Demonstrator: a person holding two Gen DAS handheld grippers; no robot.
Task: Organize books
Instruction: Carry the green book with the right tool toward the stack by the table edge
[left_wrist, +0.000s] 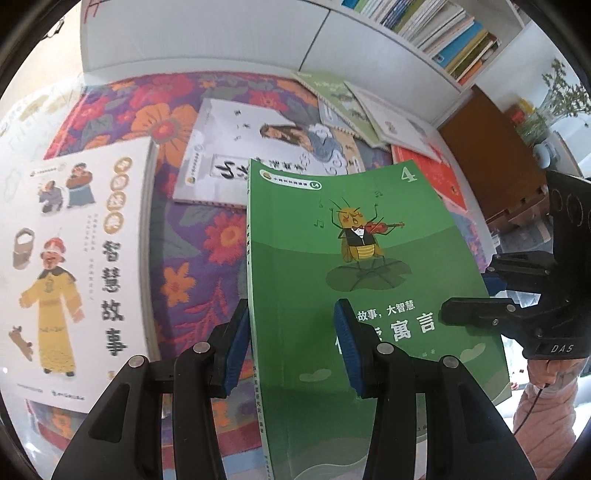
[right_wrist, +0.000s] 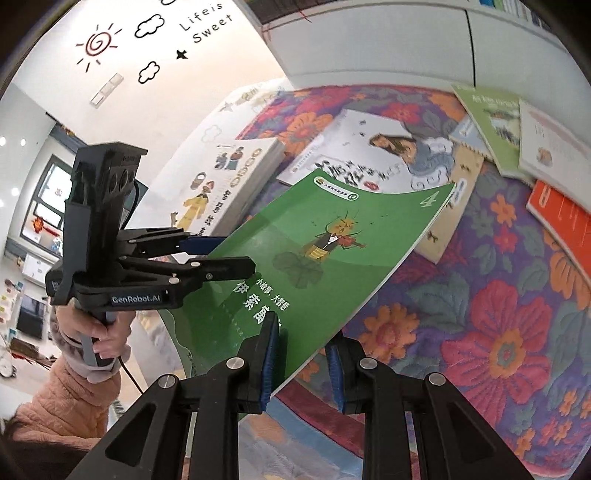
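Clearly lifted off the surface, the green book (left_wrist: 369, 258) with a violin-playing insect on its cover fills the centre of both views, its cover bowed. The left gripper (left_wrist: 291, 343) pinches it at the spine edge, one blue pad under the book and one on the cover; the right gripper (right_wrist: 306, 365) clamps the opposite long edge, narrow jaws on either side of the cover.

Beneath lies a floral quilt (right_wrist: 480, 314) in purple, orange and red. On it, at the left of the left wrist view, rests a thick white storybook (left_wrist: 74, 258) with a yellow-robed figure; at upper centre lies a white book with a long-haired figure (left_wrist: 258, 140), and further right a pale green book (left_wrist: 340, 99), a white one and a red book (left_wrist: 439, 173) overlap.

Behind stands a white bookshelf (left_wrist: 424, 29) packed with books. In the right wrist view a cream wall carries sun and cloud decals (right_wrist: 99, 44), and a hand (right_wrist: 107, 332) in a peach sleeve grips the left handle.
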